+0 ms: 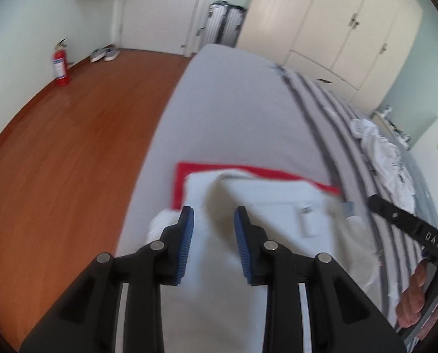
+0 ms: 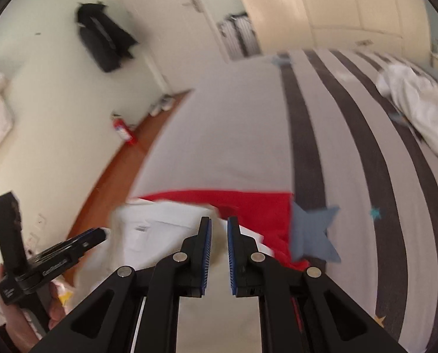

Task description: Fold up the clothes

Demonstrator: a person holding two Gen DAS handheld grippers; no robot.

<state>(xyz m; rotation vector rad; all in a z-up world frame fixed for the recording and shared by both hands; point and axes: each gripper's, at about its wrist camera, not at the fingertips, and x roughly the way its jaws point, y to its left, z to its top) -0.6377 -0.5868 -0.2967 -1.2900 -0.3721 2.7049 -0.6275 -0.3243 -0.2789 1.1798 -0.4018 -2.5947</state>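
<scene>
Both grippers point forward and downward. The left gripper (image 1: 213, 214) has its jaws partly apart; the right gripper (image 2: 219, 225) jaws are almost closed.

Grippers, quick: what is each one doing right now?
Left tool: partly open, white garment between its fingers; grip cannot be told.
Right tool: nearly shut, white cloth in the gap; grip cannot be told.

Wooden floor (image 1: 72, 147), cream wardrobe (image 1: 336, 29)
</scene>
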